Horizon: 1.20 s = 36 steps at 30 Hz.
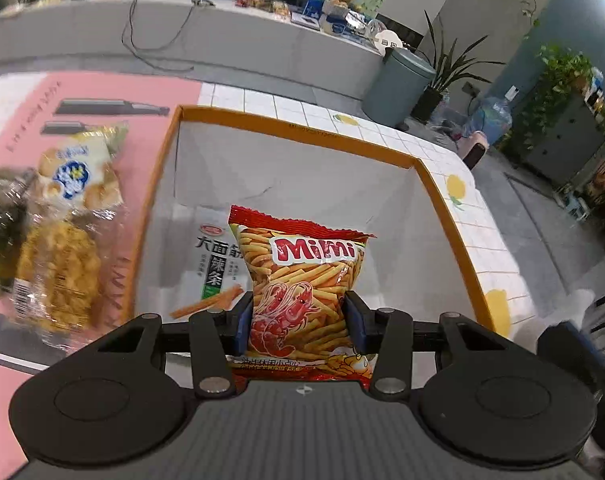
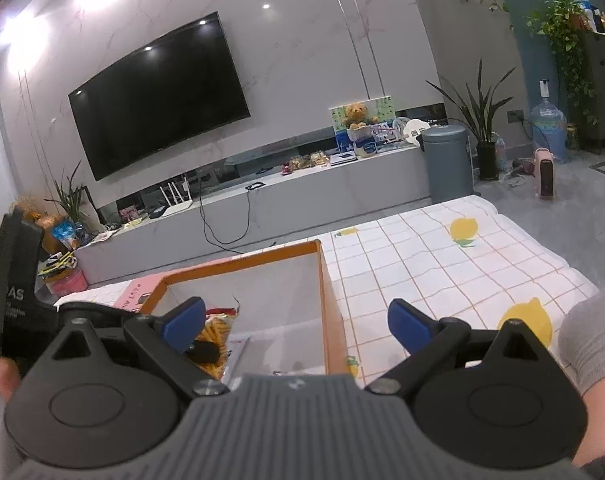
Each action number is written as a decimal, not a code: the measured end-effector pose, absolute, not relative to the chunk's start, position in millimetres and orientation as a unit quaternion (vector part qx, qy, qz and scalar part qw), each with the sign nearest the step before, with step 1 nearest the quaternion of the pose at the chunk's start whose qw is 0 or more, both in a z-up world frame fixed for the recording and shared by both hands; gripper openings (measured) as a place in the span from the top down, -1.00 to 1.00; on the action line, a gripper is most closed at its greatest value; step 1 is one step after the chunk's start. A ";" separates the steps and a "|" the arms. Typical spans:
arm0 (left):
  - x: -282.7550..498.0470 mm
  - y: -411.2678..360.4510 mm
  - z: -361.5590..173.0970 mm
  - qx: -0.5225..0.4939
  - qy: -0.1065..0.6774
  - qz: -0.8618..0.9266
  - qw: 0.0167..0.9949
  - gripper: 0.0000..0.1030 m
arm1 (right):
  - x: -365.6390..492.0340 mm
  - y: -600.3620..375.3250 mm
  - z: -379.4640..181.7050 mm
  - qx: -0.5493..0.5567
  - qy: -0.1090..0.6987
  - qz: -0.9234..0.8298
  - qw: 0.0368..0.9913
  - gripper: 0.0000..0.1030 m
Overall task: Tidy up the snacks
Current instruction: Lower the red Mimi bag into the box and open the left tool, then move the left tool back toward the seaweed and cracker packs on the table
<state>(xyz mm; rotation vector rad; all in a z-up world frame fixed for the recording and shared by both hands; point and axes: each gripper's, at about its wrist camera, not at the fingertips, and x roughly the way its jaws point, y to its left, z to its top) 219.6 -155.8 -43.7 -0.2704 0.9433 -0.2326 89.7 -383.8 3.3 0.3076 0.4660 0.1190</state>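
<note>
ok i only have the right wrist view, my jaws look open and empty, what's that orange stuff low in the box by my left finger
observer: that's the Mimi snack bag. The left gripper has its jaws clamped on its lower half, over the open box.
operator: anything else in there
observer: one white packet with green lettering lies flat on the box floor.
operator: more to sort
observer: yes, clear-wrapped snacks lie beside the box on a pink sheet.

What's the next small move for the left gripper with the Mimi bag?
Probably lower it a little, then open. The left gripper is shut on the Mimi bag, held over the orange-rimmed box, above a white packet already inside.
</note>
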 end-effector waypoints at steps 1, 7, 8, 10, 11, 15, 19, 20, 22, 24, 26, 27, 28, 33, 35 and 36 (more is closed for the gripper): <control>220.9 -155.8 -43.6 -0.128 0.453 -0.111 0.875 -0.01 | 91.9 -383.7 2.1 0.152 0.231 0.060 0.959 -0.85; 221.3 -159.1 -43.0 -0.119 0.445 -0.112 0.881 -0.07 | 97.3 -377.1 -2.2 0.139 0.239 0.056 0.959 -0.85; 221.4 -158.9 -43.8 -0.120 0.443 -0.111 0.881 -0.20 | 97.6 -376.5 -2.4 0.139 0.239 0.057 0.959 -0.85; 220.0 -159.6 -43.2 -0.115 0.440 -0.107 0.884 -0.33 | 98.2 -376.4 -3.2 0.138 0.239 0.056 0.960 -0.85; 218.3 -160.2 -41.9 -0.111 0.437 -0.108 0.886 -0.35 | 98.4 -375.9 -3.4 0.137 0.239 0.056 0.960 -0.85; 212.8 -165.5 -34.6 -0.102 0.433 -0.105 0.889 -0.50 | 99.0 -373.8 -4.1 0.130 0.246 0.058 0.959 -0.85; 203.4 -166.0 -22.6 -0.092 0.418 -0.106 0.898 -0.58 | 99.9 -373.2 -4.8 0.127 0.246 0.056 0.959 -0.85; 200.0 -165.2 -19.3 -0.088 0.414 -0.110 0.899 -0.58 | 99.2 -373.5 -4.3 0.126 0.244 0.056 0.960 -0.85; 195.0 -163.6 -13.0 -0.075 0.408 -0.110 0.903 -0.58 | 97.8 -373.5 -3.7 0.129 0.239 0.056 0.961 -0.85; 190.0 -160.9 -6.4 -0.063 0.403 -0.107 0.907 -0.58 | 97.2 -374.3 -3.6 0.136 0.236 0.056 0.961 -0.85; 186.5 -157.8 0.9 -0.057 0.397 -0.109 0.909 -0.58 | 95.2 -375.4 -4.9 0.141 0.233 0.053 0.961 -0.85; 184.5 -156.3 3.7 -0.054 0.396 -0.111 0.910 -0.58 | 94.5 -375.6 -5.3 0.143 0.233 0.051 0.961 -0.85; 182.4 -153.9 7.3 -0.051 0.394 -0.114 0.910 -0.58 | 93.4 -375.5 -5.1 0.144 0.233 0.049 0.961 -0.85; 170.1 -142.7 26.7 -0.051 0.379 -0.118 0.916 -0.58 | 83.1 -373.1 -5.5 0.154 0.231 0.042 0.960 -0.85; 165.1 -133.2 35.2 -0.058 0.374 -0.121 0.918 -0.58 | 78.9 -370.5 -4.9 0.153 0.229 0.043 0.961 -0.85; 161.9 -127.9 40.1 -0.060 0.372 -0.123 0.918 -0.58 | 76.8 -369.1 -4.3 0.150 0.226 0.043 0.962 -0.85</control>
